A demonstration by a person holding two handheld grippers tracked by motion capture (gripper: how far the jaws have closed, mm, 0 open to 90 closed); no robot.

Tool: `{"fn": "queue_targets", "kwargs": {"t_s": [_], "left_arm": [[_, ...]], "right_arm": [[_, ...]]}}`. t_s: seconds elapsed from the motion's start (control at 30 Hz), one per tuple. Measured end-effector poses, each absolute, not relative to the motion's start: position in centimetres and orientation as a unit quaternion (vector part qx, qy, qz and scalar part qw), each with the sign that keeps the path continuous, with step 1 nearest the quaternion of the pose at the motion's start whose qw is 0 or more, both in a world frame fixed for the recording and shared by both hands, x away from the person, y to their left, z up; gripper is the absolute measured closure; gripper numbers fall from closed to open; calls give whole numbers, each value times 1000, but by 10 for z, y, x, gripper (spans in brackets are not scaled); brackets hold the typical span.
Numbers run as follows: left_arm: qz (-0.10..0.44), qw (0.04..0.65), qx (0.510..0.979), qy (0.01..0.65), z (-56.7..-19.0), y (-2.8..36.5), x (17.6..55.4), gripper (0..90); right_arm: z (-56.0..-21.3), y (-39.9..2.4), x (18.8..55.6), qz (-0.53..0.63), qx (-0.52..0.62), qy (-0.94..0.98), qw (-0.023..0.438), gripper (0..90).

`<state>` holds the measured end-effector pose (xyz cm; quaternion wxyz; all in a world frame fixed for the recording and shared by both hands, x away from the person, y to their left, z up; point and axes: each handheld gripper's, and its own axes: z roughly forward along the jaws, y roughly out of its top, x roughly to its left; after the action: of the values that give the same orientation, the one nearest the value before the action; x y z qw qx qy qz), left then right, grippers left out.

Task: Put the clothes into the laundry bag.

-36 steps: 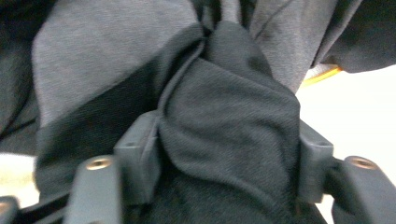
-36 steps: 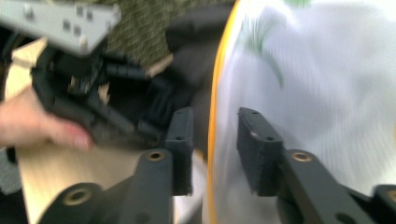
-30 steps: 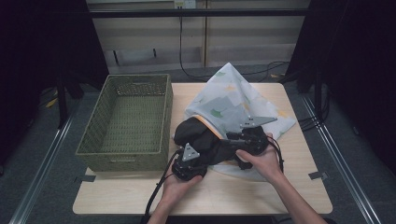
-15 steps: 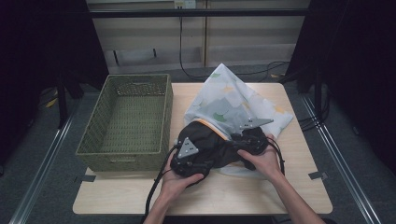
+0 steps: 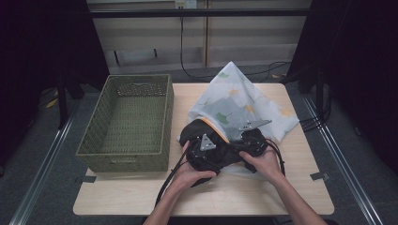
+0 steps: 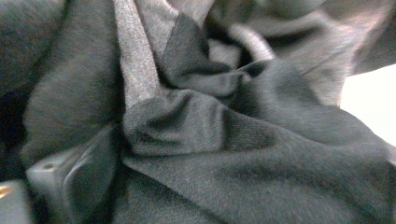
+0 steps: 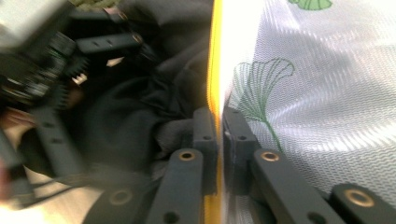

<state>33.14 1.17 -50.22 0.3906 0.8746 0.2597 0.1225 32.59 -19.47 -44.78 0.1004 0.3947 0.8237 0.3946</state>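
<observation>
The dark garment (image 5: 206,157) lies bunched at the mouth of the mesh bag (image 5: 239,105), partly inside it, on the table (image 5: 263,194) near the person's edge; the work looks to be stuffing it into the bag. The bag's yellow rim (image 7: 215,70) is pinched flat between the right gripper's (image 7: 219,128) pads, whose jaws have just been closing and now stand shut on that edge; the likely reason is to hold the mouth up and open so cloth can slide under it. Left of those pads, in the right gripper view, the garment lies in folds and the left gripper shows as a blur beyond it. The left gripper (image 5: 206,145) sits just beside the right one, low on the cloth; its jaws have just been opening, and in its own view one grey finger (image 6: 51,170) lies at the lower left with folds of garment pressed close over it; nothing appears to be clamped, so it seems to have let go to take a fresh hold or push. Well off to the left of both grippers stands the basket (image 5: 126,154).
</observation>
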Motion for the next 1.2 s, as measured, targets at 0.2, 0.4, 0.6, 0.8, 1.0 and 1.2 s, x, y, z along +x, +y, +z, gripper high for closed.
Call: {"fn": "queue_targets", "kwargs": {"t_s": [0.2,0.4,0.6,0.8,1.0,1.2], "left_arm": [[164,390,861,281,-504,8,334,465],[113,438,838,306,-497,23,340,692],[90,491,811,305,-475,28,337,721],[81,537,779,312,-450,29,336,726],[107,577,741,327,-418,31,335,732],[123,595,717,340,-403,40,339,730]], "right_arm": [[-441,-186,323,410,382,824,87,888],[-430,-180,317,426,365,823,92,889],[-401,-174,315,456,345,814,100,889],[-370,-163,310,485,320,807,109,890],[-336,-152,296,537,286,788,94,892],[-311,-144,268,567,259,777,84,892]]}}
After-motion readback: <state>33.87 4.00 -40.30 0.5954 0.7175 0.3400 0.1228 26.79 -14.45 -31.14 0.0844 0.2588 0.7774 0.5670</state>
